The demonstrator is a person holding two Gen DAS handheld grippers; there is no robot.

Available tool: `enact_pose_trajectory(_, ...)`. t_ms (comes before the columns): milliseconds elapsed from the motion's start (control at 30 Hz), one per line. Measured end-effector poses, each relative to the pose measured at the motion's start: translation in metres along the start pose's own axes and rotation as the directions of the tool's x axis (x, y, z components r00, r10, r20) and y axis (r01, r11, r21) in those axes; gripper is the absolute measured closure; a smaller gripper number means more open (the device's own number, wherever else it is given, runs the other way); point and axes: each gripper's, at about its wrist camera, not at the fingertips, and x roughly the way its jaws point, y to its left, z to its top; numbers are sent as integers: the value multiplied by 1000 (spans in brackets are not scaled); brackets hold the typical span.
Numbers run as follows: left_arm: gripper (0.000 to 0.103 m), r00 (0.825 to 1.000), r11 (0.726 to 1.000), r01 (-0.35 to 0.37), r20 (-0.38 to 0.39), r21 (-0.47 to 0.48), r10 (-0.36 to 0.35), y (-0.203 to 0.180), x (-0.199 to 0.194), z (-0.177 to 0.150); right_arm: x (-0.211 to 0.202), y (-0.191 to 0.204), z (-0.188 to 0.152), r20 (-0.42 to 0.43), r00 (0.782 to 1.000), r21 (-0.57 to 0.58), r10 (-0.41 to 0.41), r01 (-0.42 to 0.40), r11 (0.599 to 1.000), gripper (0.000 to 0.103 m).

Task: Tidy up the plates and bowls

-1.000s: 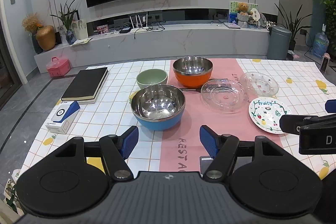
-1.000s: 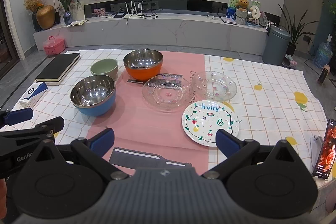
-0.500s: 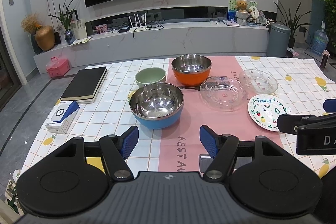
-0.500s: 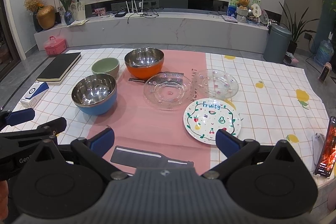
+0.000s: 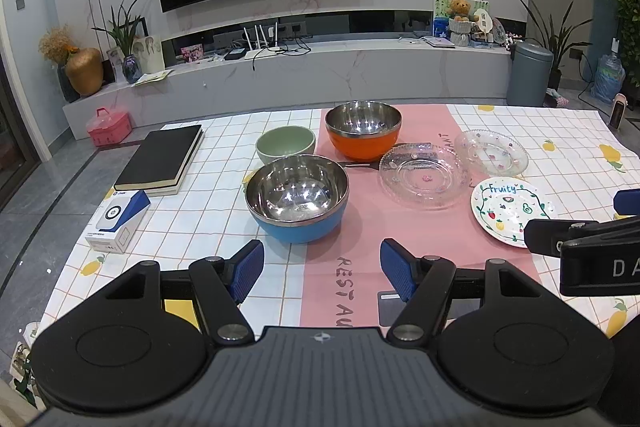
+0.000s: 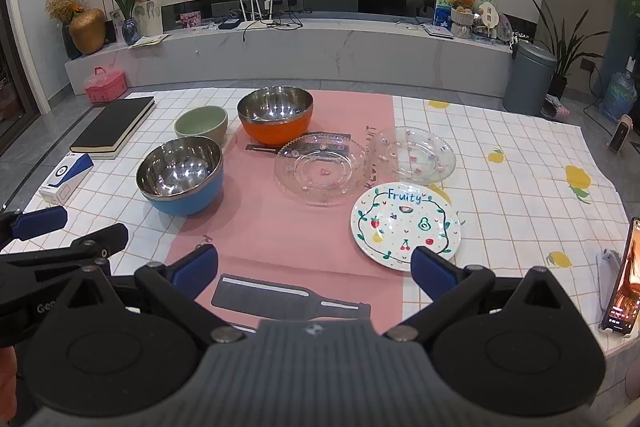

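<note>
A blue steel-lined bowl [image 5: 298,197] [image 6: 180,175], an orange steel-lined bowl [image 5: 363,129] [image 6: 275,115] and a small green bowl [image 5: 285,143] [image 6: 201,123] stand on the table. Two clear glass plates [image 5: 424,175] [image 5: 491,151] [image 6: 322,169] [image 6: 412,155] and a white "Fruity" plate [image 5: 510,209] [image 6: 406,225] lie to the right. My left gripper [image 5: 322,269] is open and empty, just short of the blue bowl. My right gripper [image 6: 314,269] is open and empty, low over the near table edge, its right fingertip in front of the Fruity plate.
A black book [image 5: 162,159] and a white-blue box [image 5: 118,221] lie at the left of the checked tablecloth [image 5: 208,211]. A phone [image 6: 624,279] stands at the right edge. A pink runner [image 6: 280,227] crosses the middle. A TV bench stands behind the table.
Both grippers have drawn back and risen slightly, so the dishes look a little farther off. Nothing on the table has moved and both stay open.
</note>
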Motion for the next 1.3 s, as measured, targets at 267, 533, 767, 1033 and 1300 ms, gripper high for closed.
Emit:
enact_pose_trajectory(267,24,1000,1000,0,1,1,0,0,0,0,2,1,1,-9,1000,-3,-2,2,1000,3)
enact_pose_trajectory(533,24,1000,1000,-5,-8,2,5,1,3,-2,5,3,0,-19,1000,-3,2,-2,1000,3)
enact_pose_trajectory(767,24,999,999,-30,-9,24,31,9,11,2,16,10,4,-18,1000,-16,26,-26,1000,3)
enact_pose_trajectory(1033,50,1000,1000,-1,-24,-15,1,30,30,17,48,25,24,-24,995,-34,93,-94,995,3)
enact_pose_trajectory(1300,58,1000,995,13,-12,-102,-14,63,54,40,93,38,46,-39,992,40,116,-115,993,13)
